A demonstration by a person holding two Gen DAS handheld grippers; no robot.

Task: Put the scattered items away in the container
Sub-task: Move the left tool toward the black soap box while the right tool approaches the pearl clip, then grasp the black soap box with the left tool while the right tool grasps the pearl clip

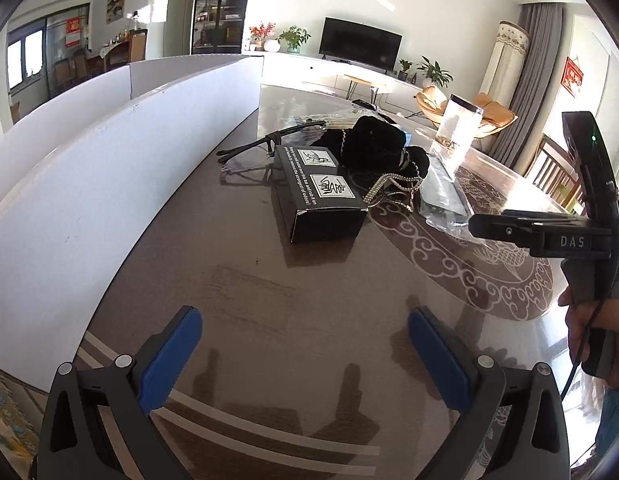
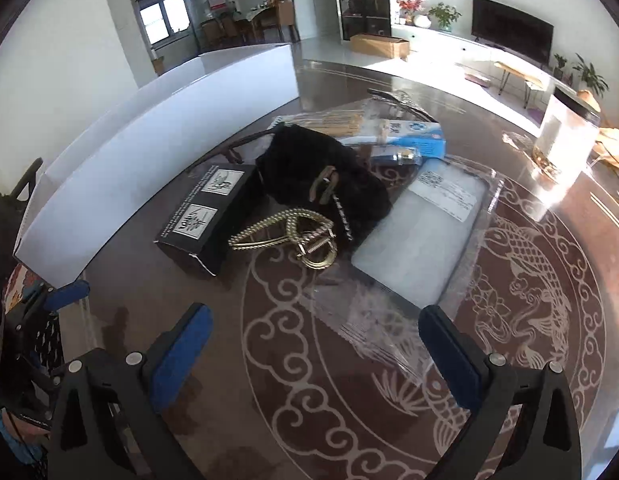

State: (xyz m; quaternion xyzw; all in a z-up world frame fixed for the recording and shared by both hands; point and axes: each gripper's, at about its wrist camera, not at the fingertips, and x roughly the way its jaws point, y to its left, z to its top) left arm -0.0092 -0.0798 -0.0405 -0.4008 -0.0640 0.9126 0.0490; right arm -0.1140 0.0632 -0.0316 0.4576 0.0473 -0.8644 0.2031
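Along the left edge of the bench (image 2: 157, 352) stands the white container (image 2: 157, 120), long and low-walled; neither view looks inside it, so what it holds cannot be told. Just beside it the scattered items lie heaped together: one black box (image 2: 207, 220) nearest the wall, one black fuzzy pouch (image 2: 305, 168) touching it, one gold chain (image 2: 287, 236) spilling in front of the pouch, one flat clear-wrapped packet (image 2: 421, 240) to the right, one blue-and-white carton (image 2: 413, 140) behind, and one pair of dark-framed glasses (image 1: 269, 142) at the back. One clear bag (image 2: 565, 136) stands well apart.

The left gripper (image 1: 305, 356) and right gripper (image 2: 315, 354) both hover short of the heap, jaws spread wide and holding nothing. As I judge it, the tidying is at its opening step, a first pick not yet made. The next move calls for choosing one piece, likely the box, closing squarely across it, then lifting it over the wall.
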